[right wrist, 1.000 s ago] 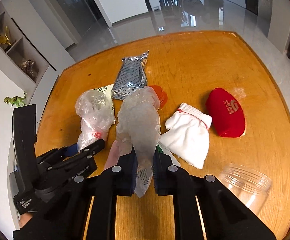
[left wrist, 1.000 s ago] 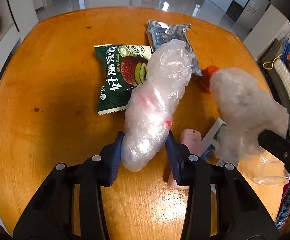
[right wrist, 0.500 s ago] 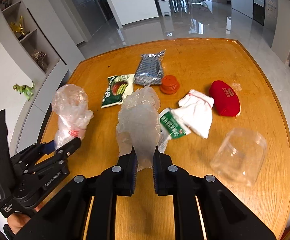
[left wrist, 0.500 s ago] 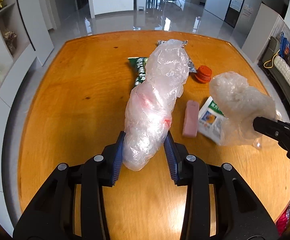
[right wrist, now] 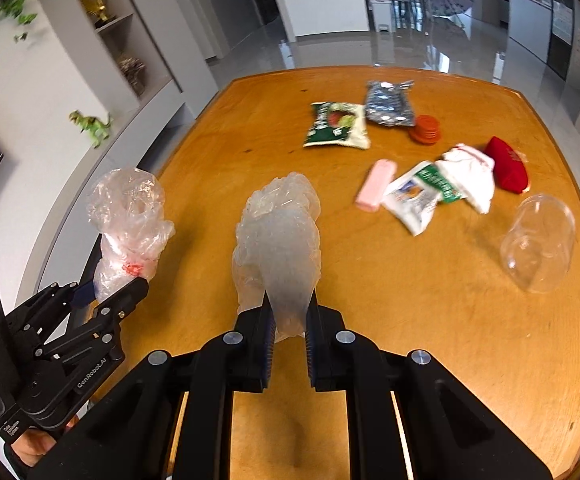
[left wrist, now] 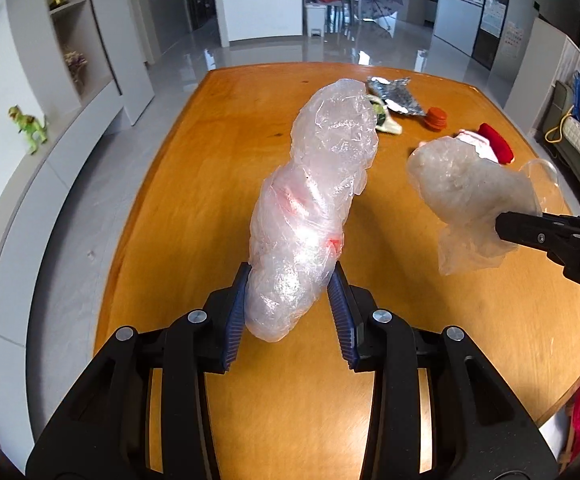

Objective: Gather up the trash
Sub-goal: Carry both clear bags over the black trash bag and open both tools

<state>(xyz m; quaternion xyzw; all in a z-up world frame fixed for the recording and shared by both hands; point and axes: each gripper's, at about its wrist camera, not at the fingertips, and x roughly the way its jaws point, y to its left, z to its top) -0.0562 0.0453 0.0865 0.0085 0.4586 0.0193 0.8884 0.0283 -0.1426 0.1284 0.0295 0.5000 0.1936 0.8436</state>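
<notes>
Left gripper lower centre of its own view, pads clamped on a crumpled clear plastic bag with red print, lifted above the wooden table. Right gripper lower centre of its view, pressed tight on a second clear bag. Further right on the tabletop: green snack packet, silver wrapper, clear plastic cup.

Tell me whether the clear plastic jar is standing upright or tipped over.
Tipped over. The clear plastic jar lies on its side on the table, no lid on it.
</notes>
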